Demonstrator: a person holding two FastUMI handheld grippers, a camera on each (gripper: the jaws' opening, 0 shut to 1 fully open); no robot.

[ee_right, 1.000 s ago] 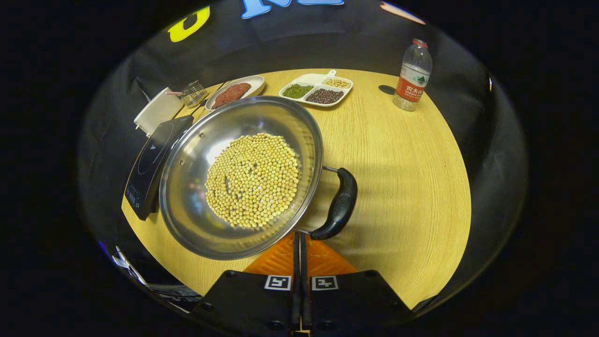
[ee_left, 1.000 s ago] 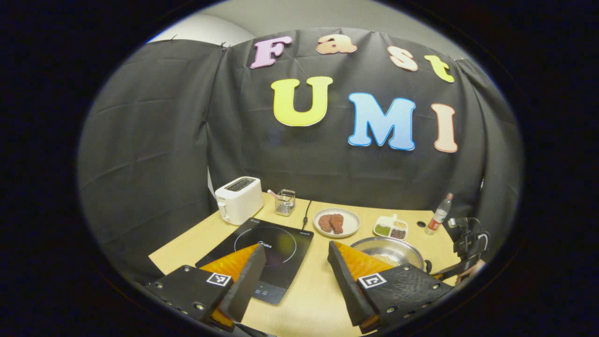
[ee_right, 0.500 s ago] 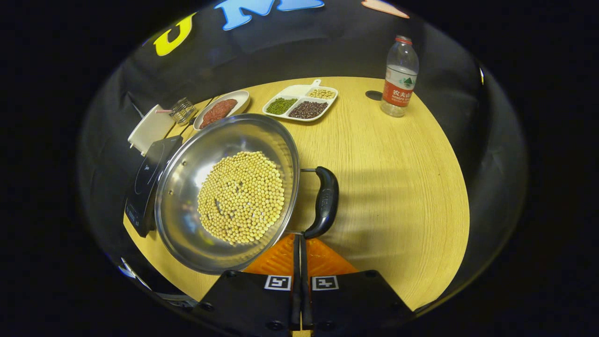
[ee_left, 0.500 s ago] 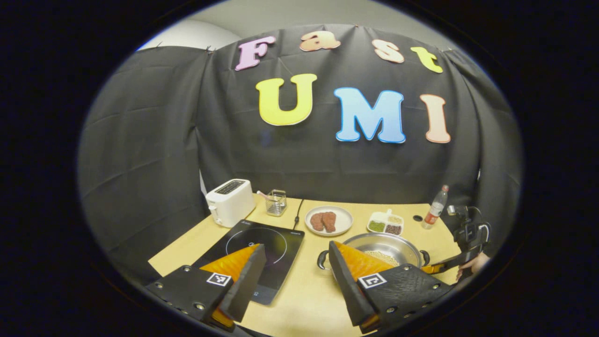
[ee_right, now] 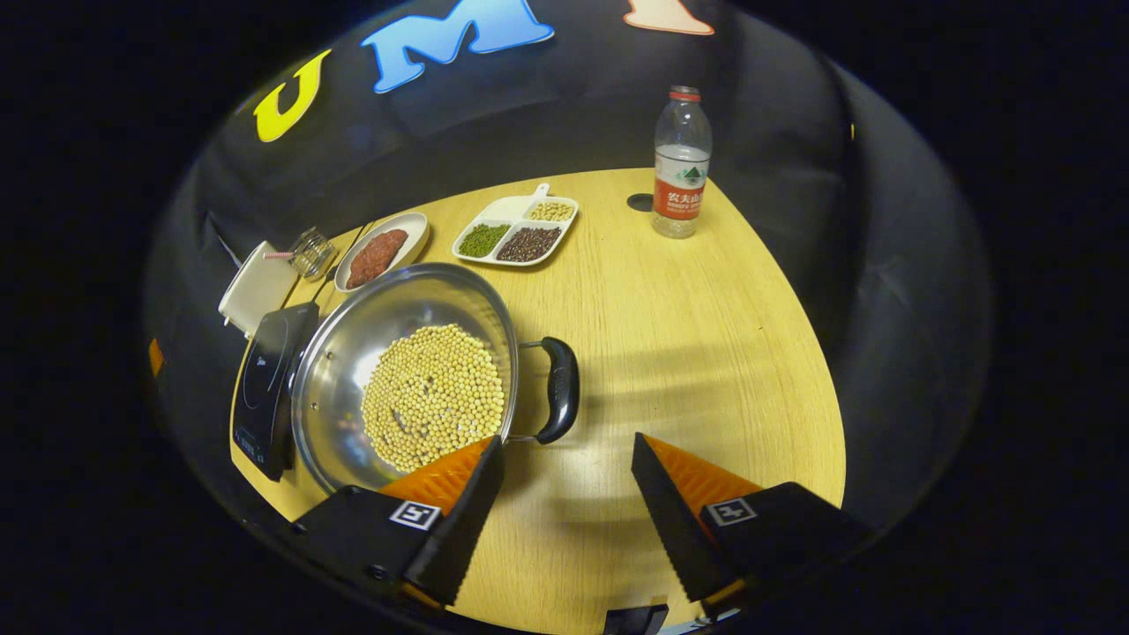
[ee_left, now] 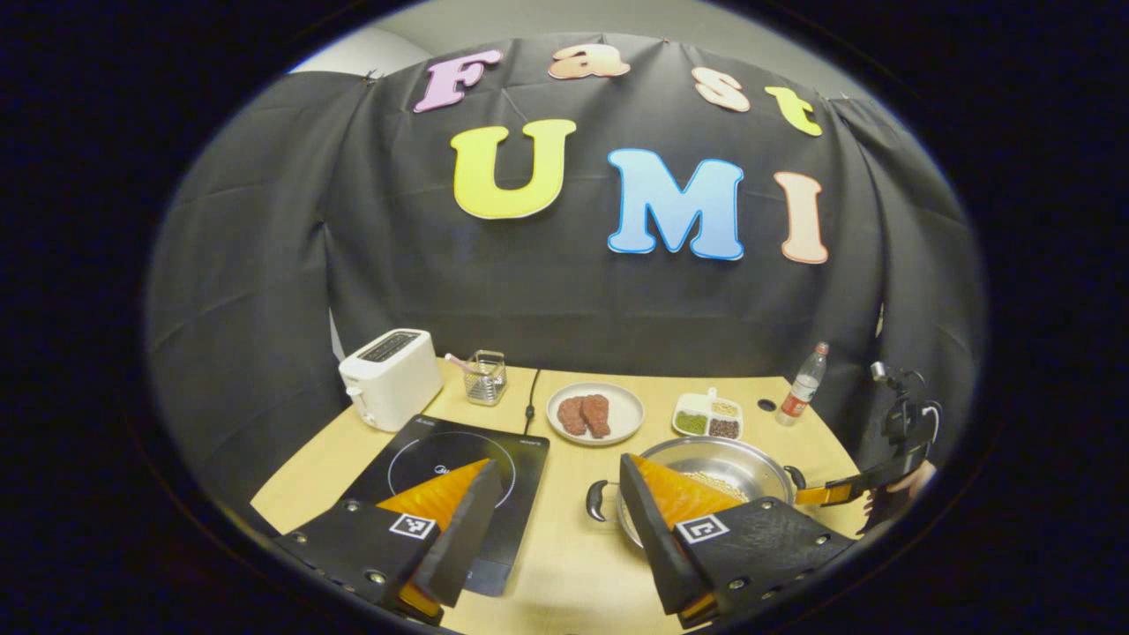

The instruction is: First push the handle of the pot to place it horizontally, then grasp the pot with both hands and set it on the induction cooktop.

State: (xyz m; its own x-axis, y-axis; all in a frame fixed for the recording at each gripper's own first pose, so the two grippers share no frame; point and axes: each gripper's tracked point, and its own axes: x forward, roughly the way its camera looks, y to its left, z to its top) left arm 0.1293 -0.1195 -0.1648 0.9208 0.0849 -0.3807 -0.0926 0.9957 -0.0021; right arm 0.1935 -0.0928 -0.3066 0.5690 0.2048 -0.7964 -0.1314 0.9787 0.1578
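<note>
**Between two spread grippers, a pot of beans on the table**

On the wooden table (ee_right: 706,353) the steel pot (ee_right: 353,353) sits with a layer of pale beans (ee_right: 432,397) across its bottom. In the right gripper view its near black handle (ee_right: 560,388) lies just ahead of the right gripper (ee_right: 564,481), slightly toward the left finger, whose tip overlaps the pot's rim in the picture; whether they touch cannot be told. That gripper's jaws are spread wide and hold nothing.

In the left gripper view the pot (ee_left: 732,467) lies ahead and to the right of the left gripper (ee_left: 556,494), partly hidden behind its right finger, with the other handle (ee_left: 598,501) showing between the fingers. These jaws too stand released, gripping nothing. The right gripper (ee_left: 851,489) appears beyond the pot's far handle.

Left of the pot, just beside it, lies the black induction cooktop (ee_left: 467,459), partly behind the left finger. Farther off stand a white toaster (ee_left: 391,377), a small glass holder (ee_left: 487,377), a plate of meat (ee_left: 594,413), a divided dish of beans (ee_right: 516,231) and a water bottle (ee_right: 681,175).
</note>
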